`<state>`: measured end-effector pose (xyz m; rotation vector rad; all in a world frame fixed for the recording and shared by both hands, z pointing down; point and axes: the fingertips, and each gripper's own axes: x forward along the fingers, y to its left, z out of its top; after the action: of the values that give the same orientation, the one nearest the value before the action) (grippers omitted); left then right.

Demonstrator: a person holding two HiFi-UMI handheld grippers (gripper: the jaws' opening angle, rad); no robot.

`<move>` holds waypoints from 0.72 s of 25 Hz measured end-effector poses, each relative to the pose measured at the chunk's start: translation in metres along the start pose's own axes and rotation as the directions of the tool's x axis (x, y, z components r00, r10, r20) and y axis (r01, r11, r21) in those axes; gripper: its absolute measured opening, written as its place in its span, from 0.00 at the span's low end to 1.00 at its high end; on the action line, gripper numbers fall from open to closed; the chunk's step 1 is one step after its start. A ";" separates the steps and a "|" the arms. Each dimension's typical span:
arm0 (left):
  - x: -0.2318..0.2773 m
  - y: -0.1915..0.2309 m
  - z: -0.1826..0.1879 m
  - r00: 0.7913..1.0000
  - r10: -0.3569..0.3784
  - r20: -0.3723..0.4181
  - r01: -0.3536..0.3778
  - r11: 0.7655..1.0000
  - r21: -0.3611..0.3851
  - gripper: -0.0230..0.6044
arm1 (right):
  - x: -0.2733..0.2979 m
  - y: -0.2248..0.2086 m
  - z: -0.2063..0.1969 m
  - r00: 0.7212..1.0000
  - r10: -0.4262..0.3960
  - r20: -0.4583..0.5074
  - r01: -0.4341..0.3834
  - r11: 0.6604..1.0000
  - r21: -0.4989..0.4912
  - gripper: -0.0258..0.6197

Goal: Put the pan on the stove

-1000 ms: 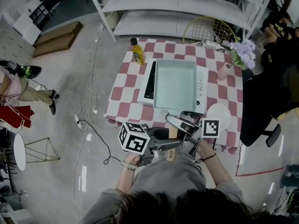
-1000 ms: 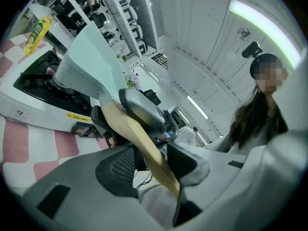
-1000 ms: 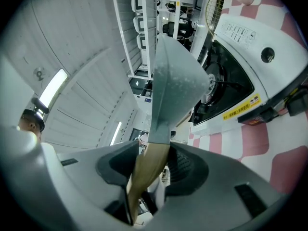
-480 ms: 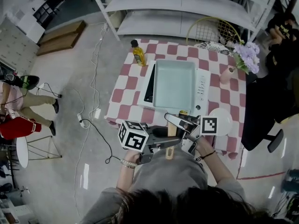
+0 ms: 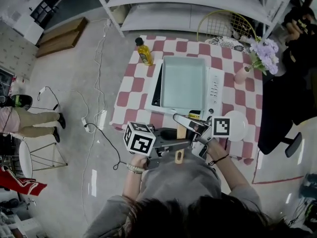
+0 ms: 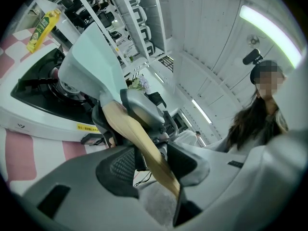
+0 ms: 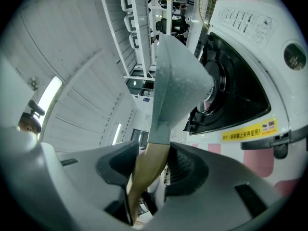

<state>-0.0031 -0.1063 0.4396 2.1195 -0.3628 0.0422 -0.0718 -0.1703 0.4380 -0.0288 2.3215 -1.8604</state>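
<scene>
pale mint square pan (image 5: 183, 83), wooden handle (image 5: 182, 132), above white stove (image 5: 214, 88)

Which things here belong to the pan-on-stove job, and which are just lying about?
Job: pan, its handle clamped in left tool and right tool; stove.
Lying about: oil bottle, white plate, flower vase.

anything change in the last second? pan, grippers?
Nothing taken or let go. The pan stays over the stove, with no visible shift against it. The left gripper and right gripper stay shut on the handle. Only the view drifted, and a bystander at left walked on.
</scene>
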 end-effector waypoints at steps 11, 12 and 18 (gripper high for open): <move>-0.013 0.022 0.007 0.996 -0.047 -0.077 0.044 0.998 -0.045 0.34 | 0.014 -0.021 0.014 0.997 -0.039 0.071 0.036 0.999 0.031 0.33; -0.015 0.024 0.007 0.995 -0.051 -0.085 0.047 0.998 -0.048 0.34 | 0.015 -0.023 0.014 0.996 -0.041 0.076 0.039 0.999 0.027 0.33; -0.021 0.032 0.011 0.990 -0.078 -0.116 0.071 0.995 -0.064 0.34 | 0.021 -0.030 0.019 0.992 -0.063 0.114 0.057 0.997 0.048 0.33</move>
<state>-0.0327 -0.1261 0.4562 2.0591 -0.2119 0.1119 -0.0926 -0.1982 0.4605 -0.1973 2.2251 -1.8844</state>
